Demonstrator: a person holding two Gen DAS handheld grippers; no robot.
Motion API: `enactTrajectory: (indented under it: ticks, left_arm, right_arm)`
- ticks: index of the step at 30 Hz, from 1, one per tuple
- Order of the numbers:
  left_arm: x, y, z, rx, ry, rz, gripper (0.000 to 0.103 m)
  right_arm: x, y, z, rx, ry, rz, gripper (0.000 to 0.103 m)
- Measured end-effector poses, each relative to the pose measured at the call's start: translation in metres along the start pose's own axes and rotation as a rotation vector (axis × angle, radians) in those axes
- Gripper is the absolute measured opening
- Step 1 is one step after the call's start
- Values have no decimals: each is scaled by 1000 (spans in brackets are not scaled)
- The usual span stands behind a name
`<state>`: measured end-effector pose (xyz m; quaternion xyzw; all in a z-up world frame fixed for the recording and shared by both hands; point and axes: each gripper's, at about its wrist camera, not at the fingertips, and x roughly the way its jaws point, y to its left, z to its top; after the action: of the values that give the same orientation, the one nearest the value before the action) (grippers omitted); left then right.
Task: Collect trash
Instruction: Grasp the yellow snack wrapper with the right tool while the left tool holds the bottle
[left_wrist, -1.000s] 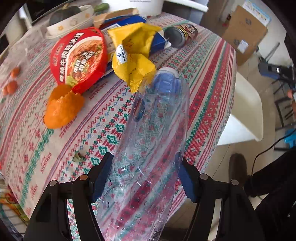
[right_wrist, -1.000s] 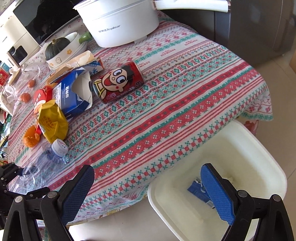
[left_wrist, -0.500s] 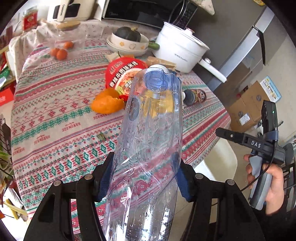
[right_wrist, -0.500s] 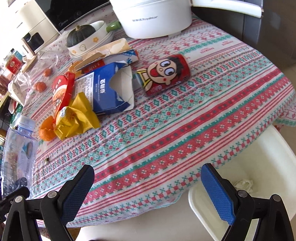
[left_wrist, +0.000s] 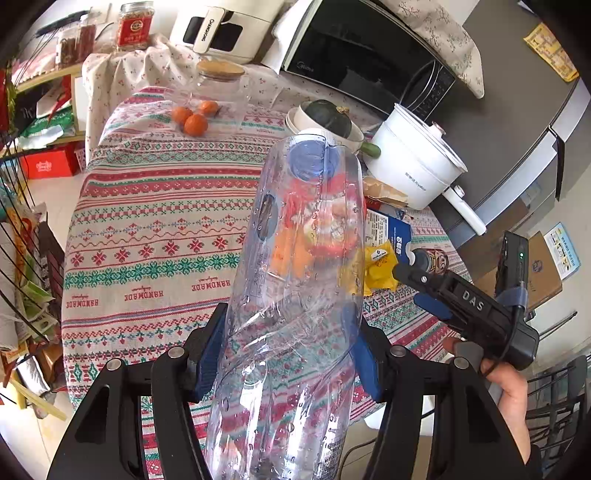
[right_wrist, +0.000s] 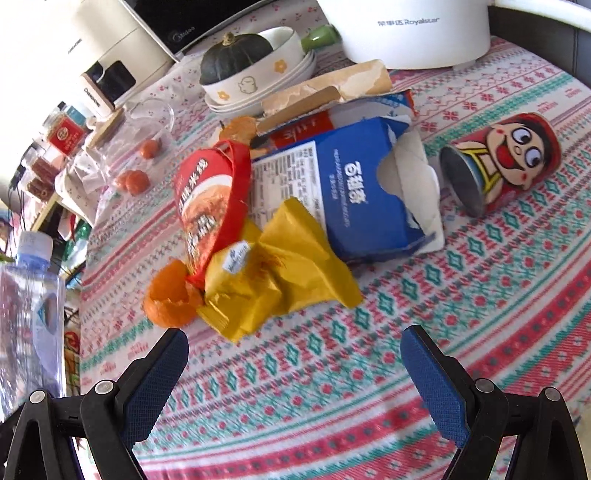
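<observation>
Here the bench (right_wrist: 369, 369), under a striped patterned cloth in a cluttered kitchen, carries wrappers, while the left tongs (left_wrist: 288, 350) clamp a clear bottle (left_wrist: 295, 295) above it, cap pointing away, and the right tongs (right_wrist: 295, 354) gape empty.

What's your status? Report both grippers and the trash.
Left gripper shut on bottle, jaws just closing. Right gripper open, empty, over the tablecloth near yellow wrapper. Peel, red bowl, blue carton, can uncollected.
</observation>
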<state>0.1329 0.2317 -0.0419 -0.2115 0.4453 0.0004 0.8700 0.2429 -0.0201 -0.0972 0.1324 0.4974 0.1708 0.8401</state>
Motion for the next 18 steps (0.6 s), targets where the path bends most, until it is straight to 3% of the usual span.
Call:
enactTrajectory:
  ticks: [11, 15, 18]
  left_arm:
    - [10, 0, 3, 0, 29, -6, 64]
    - [11, -4, 1, 8, 36, -5, 64]
    - [12, -5, 0, 7, 41, -8, 64]
  right_arm:
    - [51, -2, 14, 119, -32, 32, 96]
    - [54, -7, 10, 125, -27, 49, 85]
    - [50, -7, 9, 109, -16, 68, 65]
